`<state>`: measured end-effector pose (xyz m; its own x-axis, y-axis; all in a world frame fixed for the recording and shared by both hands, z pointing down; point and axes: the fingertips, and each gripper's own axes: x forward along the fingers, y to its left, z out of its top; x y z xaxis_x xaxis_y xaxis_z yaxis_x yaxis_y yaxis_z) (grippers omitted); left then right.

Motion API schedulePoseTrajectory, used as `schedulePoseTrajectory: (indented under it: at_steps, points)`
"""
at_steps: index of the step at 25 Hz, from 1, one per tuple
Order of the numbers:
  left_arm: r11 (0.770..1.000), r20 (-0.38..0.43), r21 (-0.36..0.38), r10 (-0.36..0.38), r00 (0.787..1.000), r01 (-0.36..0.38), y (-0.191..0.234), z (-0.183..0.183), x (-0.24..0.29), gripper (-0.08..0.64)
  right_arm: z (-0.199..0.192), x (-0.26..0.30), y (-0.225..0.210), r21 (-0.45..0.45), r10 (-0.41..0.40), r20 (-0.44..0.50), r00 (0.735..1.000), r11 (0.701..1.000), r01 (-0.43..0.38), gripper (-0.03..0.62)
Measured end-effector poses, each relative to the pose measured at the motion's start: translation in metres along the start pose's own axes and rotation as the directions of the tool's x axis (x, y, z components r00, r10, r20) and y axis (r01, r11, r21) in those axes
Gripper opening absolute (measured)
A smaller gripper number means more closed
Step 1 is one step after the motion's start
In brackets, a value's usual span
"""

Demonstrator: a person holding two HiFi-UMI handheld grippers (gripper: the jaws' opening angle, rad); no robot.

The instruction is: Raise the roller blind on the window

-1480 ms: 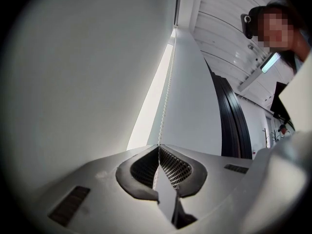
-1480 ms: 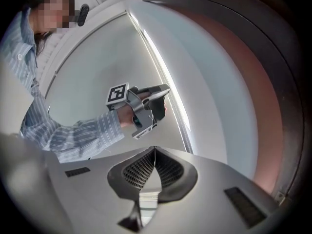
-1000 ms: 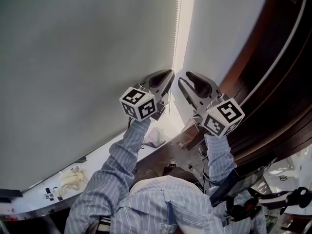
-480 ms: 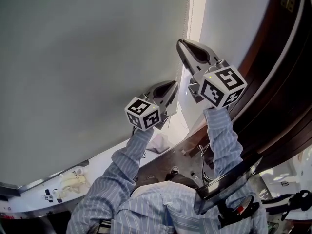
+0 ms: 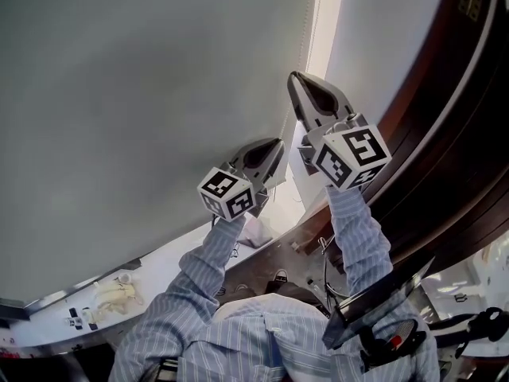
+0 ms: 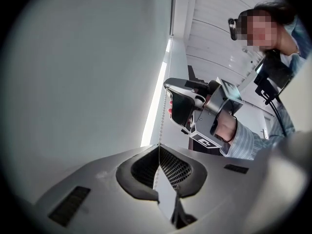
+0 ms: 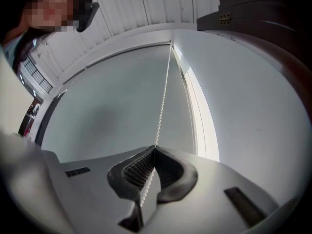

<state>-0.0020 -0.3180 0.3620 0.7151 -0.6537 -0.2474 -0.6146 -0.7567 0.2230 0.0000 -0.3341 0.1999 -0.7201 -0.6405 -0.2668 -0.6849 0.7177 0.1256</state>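
Observation:
The grey roller blind [image 5: 143,94] hangs down over the window. Its white bead chain [image 7: 163,96] runs along the blind's right edge. My right gripper [image 5: 294,78] is raised above the left one; its jaws have just been closing and now stand shut on the chain [image 7: 155,147]. My left gripper [image 5: 277,145] is lower and also shut on the bead chain [image 6: 161,121], which passes between its closed tips [image 6: 159,146]. In the left gripper view the right gripper [image 6: 169,84] sits higher on the same chain.
A bright strip of window [image 5: 324,22] shows between the blind and a white wall [image 5: 374,38]. Dark wooden panelling [image 5: 445,118] is at the right. The sill [image 5: 159,265] below holds small items. A person's striped sleeves [image 5: 358,237] carry both grippers.
The right gripper rose from beside the left one to well above it and its open jaws closed on the chain. The left gripper shifted slightly down and left.

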Motion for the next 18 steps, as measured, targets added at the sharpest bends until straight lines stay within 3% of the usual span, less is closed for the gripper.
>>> schedulePoseTrajectory:
  at_steps: [5, 8, 10, 14, 16, 18]
  points:
    - [0.998, -0.099, -0.055, 0.030, 0.995, -0.036, 0.013, -0.042, -0.008, 0.009, -0.045, -0.004, 0.002, -0.008, -0.035, -0.089, 0.995, 0.999, 0.034, 0.006]
    - [0.991, -0.225, -0.104, 0.061, 0.972, -0.086, 0.028, -0.096, -0.021, 0.009, -0.098, -0.017, 0.005, 0.004, -0.068, -0.185, 0.980, 0.998, 0.070, 0.006]
    - [0.983, -0.338, -0.131, 0.076, 0.938, -0.127, 0.038, -0.142, -0.034, 0.009, -0.142, -0.029, 0.008, -0.018, -0.111, -0.260, 0.959, 0.994, 0.110, 0.005]
    - [0.959, -0.527, -0.189, 0.084, 0.846, -0.212, 0.045, -0.235, -0.076, 0.009, -0.241, -0.065, 0.031, -0.049, -0.149, -0.387, 0.910, 0.989, 0.141, 0.005]
    - [0.953, -0.582, -0.186, 0.088, 0.808, -0.238, 0.043, -0.268, -0.096, 0.009, -0.276, -0.079, 0.040, -0.047, -0.163, -0.430, 0.888, 0.986, 0.158, 0.005]
    - [0.960, -0.603, -0.143, 0.110, 0.790, -0.243, 0.041, -0.283, -0.110, 0.009, -0.300, -0.087, 0.044, -0.053, -0.179, -0.459, 0.870, 0.983, 0.174, 0.006]
